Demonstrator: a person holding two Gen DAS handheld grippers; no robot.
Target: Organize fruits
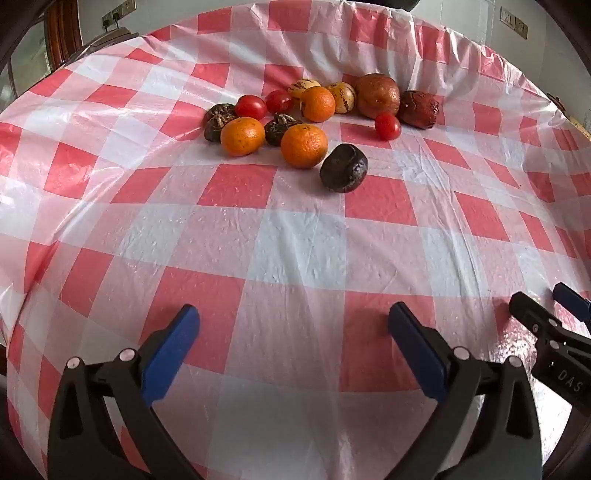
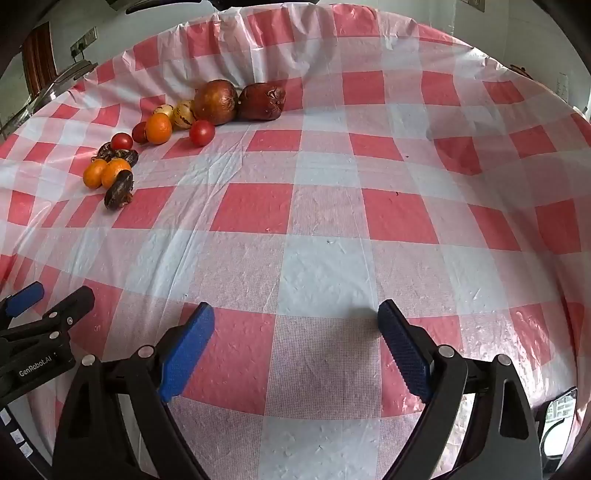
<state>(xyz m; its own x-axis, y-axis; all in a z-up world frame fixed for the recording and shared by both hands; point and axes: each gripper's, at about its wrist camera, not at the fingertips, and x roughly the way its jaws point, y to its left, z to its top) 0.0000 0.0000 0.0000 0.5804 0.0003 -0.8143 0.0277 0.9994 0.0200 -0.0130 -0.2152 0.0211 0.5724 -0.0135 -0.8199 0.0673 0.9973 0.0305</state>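
Observation:
A loose heap of fruit lies on the red-and-white checked tablecloth (image 1: 295,236). It holds three oranges (image 1: 304,145), three red tomatoes (image 1: 387,126), dark wrinkled fruits (image 1: 343,168), two striped yellow fruits (image 1: 341,96) and two large brown-red fruits (image 1: 377,95). In the right wrist view the heap (image 2: 159,127) sits far left. My left gripper (image 1: 293,323) is open and empty, well short of the fruit. My right gripper (image 2: 295,319) is open and empty over bare cloth. Each gripper shows at the edge of the other's view: the right one (image 1: 550,306) and the left one (image 2: 48,295).
The cloth rises in folds at the table's far edge (image 1: 369,22). Wall sockets (image 1: 118,13) and a wooden door frame (image 1: 62,33) stand behind the table. Bare cloth (image 2: 406,184) stretches right of the fruit.

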